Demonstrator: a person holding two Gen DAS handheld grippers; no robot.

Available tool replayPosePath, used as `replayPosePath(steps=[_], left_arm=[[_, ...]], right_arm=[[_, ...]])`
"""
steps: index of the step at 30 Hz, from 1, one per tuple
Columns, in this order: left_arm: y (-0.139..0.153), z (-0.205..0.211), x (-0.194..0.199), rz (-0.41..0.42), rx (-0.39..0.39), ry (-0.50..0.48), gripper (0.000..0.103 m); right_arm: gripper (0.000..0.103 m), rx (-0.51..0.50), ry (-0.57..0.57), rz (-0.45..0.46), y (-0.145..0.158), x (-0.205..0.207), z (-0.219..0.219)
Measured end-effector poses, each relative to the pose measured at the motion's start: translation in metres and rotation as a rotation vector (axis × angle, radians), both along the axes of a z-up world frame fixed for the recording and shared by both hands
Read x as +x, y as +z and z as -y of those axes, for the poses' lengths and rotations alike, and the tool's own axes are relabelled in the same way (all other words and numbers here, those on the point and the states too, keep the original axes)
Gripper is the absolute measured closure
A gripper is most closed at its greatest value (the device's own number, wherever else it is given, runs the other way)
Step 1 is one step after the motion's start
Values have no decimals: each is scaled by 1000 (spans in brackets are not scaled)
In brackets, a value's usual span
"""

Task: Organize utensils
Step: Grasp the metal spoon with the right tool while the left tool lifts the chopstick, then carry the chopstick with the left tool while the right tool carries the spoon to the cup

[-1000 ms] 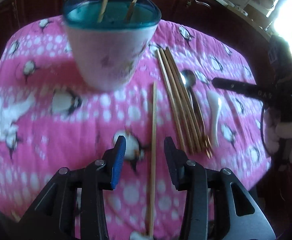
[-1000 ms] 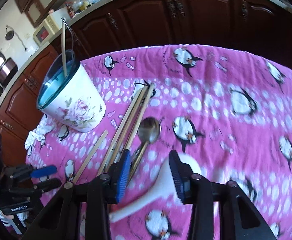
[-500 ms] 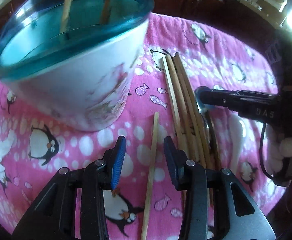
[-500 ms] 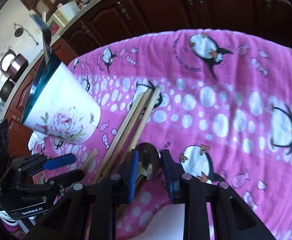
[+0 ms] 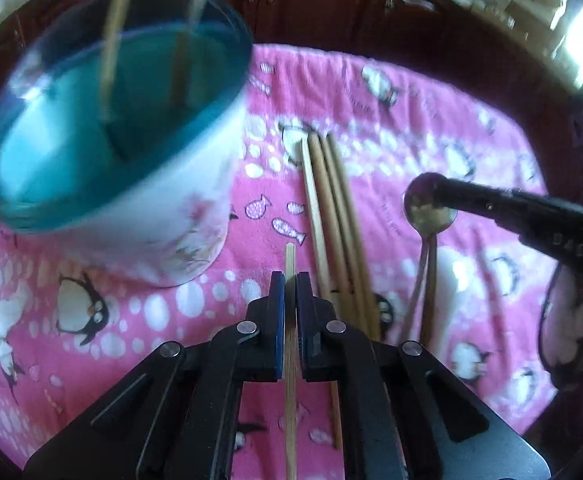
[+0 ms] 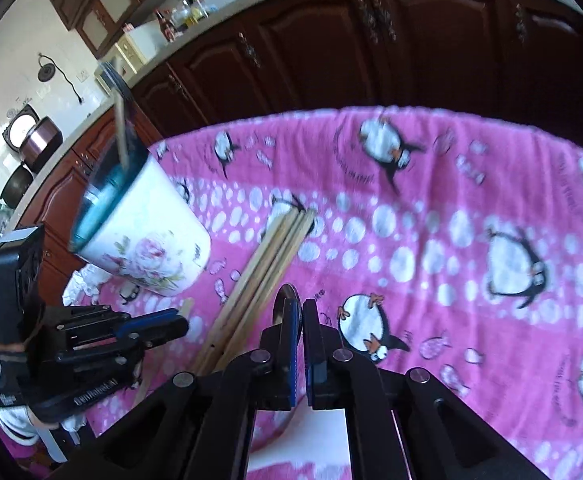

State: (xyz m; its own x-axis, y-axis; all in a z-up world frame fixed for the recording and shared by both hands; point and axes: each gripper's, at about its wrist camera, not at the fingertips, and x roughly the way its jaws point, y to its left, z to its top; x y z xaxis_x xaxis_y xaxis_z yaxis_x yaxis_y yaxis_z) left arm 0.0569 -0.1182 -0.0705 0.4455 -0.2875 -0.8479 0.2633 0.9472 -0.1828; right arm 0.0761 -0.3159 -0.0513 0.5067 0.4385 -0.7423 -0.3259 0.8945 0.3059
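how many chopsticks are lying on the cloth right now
4 at least: one clamped in the left gripper, three bundled just right of it. Two more sticks stand in the cup; others may be hidden.

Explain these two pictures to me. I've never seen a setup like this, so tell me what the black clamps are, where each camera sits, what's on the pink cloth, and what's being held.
There is no robot here. A person holds a two-finger clamp in each hand, and each clamp carries a wide-angle camera looking forward along its fingers, which is why the edges curve.

One picture is from the left gripper. Its jaws have just closed onto a single chopstick lying apart from the others. The other is from the right gripper, whose jaws have just closed on a metal spoon. Each view also shows the other clamp from the side.

On the penguin blanket stand a floral cup with a blue inside, already holding two sticks, and beside it lies a bundle of chopsticks. A white spoon lies next to the metal one.
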Motion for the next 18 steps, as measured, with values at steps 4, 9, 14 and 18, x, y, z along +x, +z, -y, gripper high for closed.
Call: replayPosePath(steps=[4,9,14,18], left_arm=[[33,-25,-12,52,-83,25,99],[64,-46,-24,110,-154,50,99],[91,-66,-40,174,-193,69,99],[112,-82,-52,214,-215,83,99]], right_arm=[[101,-32,-24,58,23,-13,8],[101,-57,-50,105,46,-27,10],[101,-64,-60,139,67,-40,8],[101,-66,-54,172,83,-45,-1]])
